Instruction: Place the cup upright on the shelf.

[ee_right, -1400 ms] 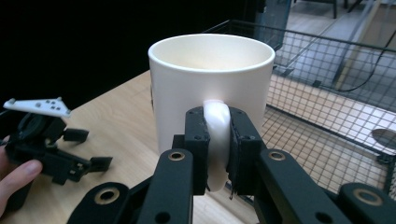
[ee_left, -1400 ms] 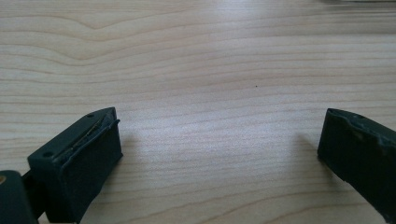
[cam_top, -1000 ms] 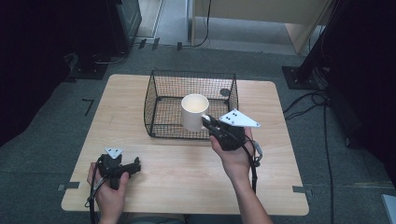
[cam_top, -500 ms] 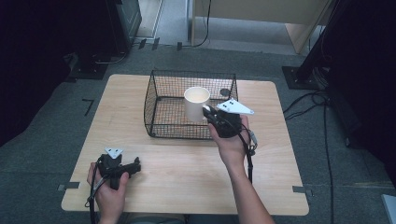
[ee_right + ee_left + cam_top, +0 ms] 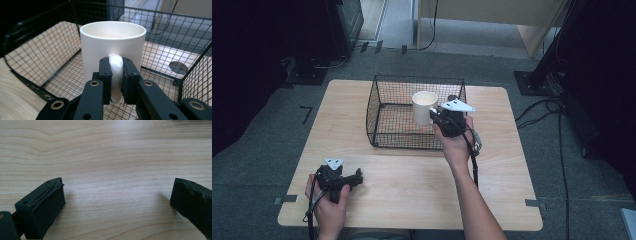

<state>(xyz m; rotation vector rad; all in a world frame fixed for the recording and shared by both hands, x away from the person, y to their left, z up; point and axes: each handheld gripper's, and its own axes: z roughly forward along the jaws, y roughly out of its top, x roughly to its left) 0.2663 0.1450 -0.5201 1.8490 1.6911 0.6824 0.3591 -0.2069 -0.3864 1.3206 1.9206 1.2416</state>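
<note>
The right hand-held gripper [image 5: 116, 82] pinched the mug [image 5: 113, 47] by its handle above the basket [image 5: 382, 90]; the left hand-held gripper [image 5: 117, 202] stood open. The mug might swivel and clip the wire.

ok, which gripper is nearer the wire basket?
Right. The right gripper is over the wire basket, shut on the white mug's handle. The left gripper rests open on the table, well short of the basket's near side.

no readable text, no labels, no numbers anywhere
</note>
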